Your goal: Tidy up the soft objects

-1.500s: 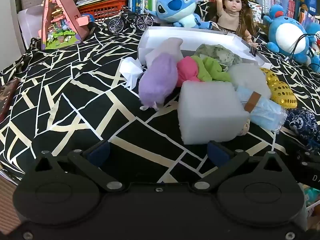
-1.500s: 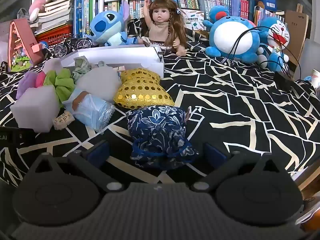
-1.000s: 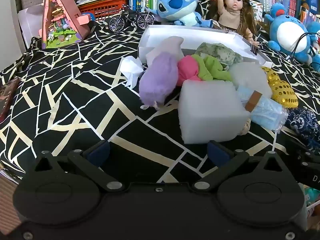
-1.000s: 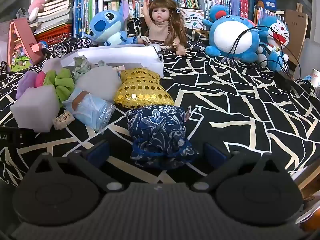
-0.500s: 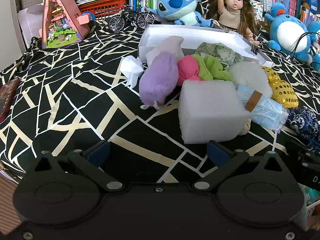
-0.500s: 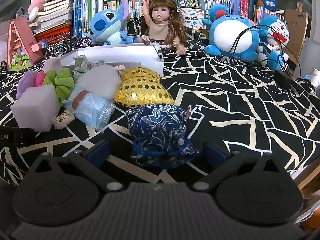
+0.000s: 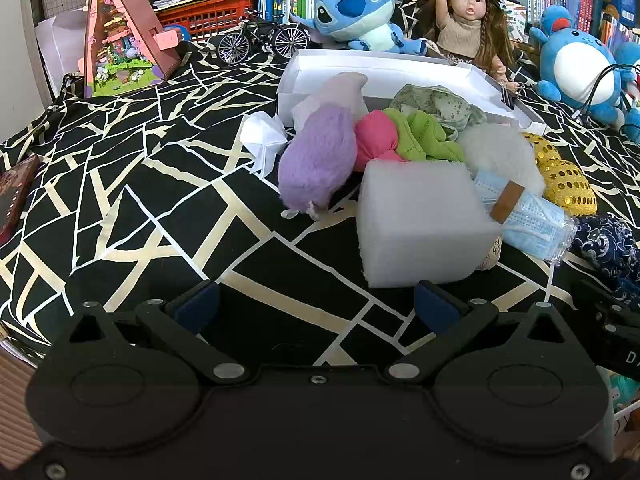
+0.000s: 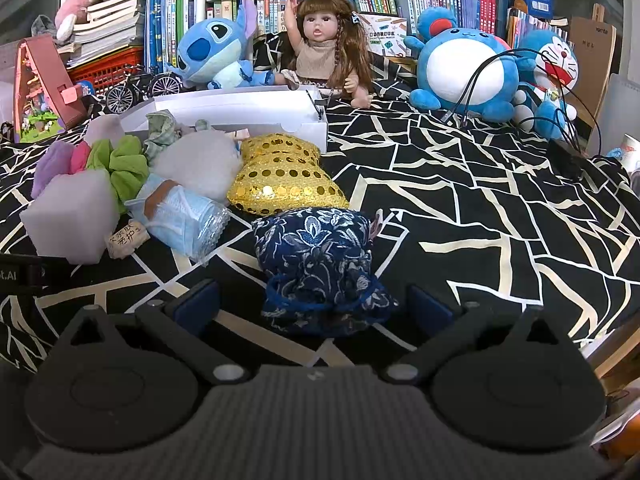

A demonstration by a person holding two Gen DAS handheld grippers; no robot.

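soft objects lie heaped on the black patterned cloth (image 8: 500, 216), just in front of the white box (image 8: 248, 110), none of them clearly inside it yet. both grippers hang low and empty, jaws spread wide: the left gripper (image 7: 316, 306) faces the white foam block (image 7: 420, 224), the right gripper (image 8: 314, 304) has the blue floral pouch (image 8: 316, 260) lying between its fingers, untouched.

that pouch looks the natural first pick. i'd close on its plump body, not the frilled mouth, which would slip, then lift clear of the gold sequin pillow (image 8: 280, 180) touching it behind.

counting the pile: one foam block, one floral pouch, one sequin pillow, one pack of blue masks (image 8: 180, 216), one purple plush (image 7: 316, 164), one white fluffy wad (image 8: 196, 164), one green scrunchie (image 8: 120, 164).
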